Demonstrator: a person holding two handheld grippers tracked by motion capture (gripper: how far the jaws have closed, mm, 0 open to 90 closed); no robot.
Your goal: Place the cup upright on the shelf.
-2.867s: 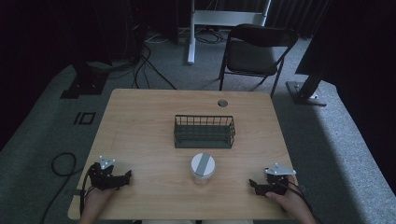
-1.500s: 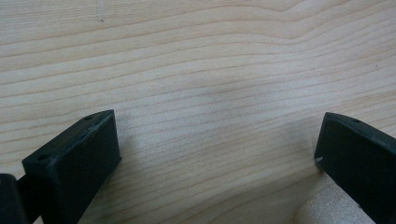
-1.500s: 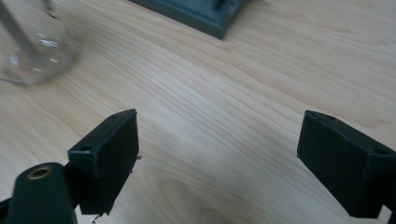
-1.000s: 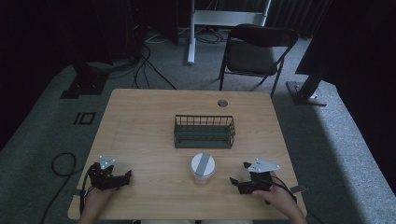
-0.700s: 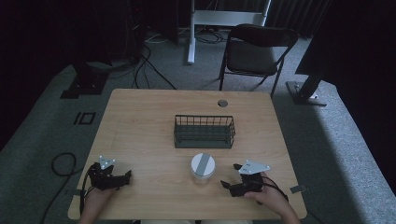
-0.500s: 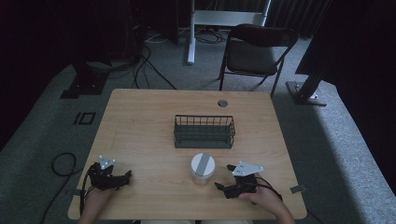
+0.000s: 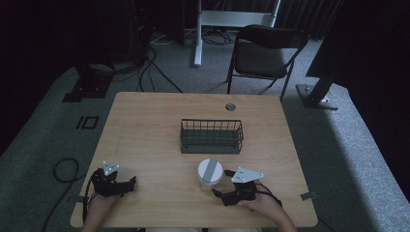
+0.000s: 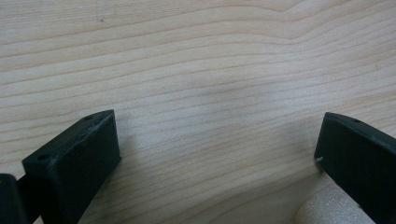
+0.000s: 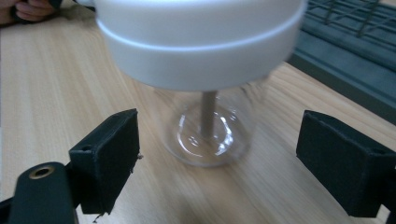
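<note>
The right claw is seen spread wide at the near edge of the wooden surface, its jaws set to either side of a clear jar with a white lid, no contact made. The jar is placed just in front of a dark wire basket. The left claw is held spread and empty, low over bare wood at the near left corner.

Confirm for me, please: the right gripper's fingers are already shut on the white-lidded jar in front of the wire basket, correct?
Not quite: the right gripper is open, its fingers apart on either side of the white-lidded jar without touching it, as the right gripper view shows. The jar does stand before the wire basket.
</note>
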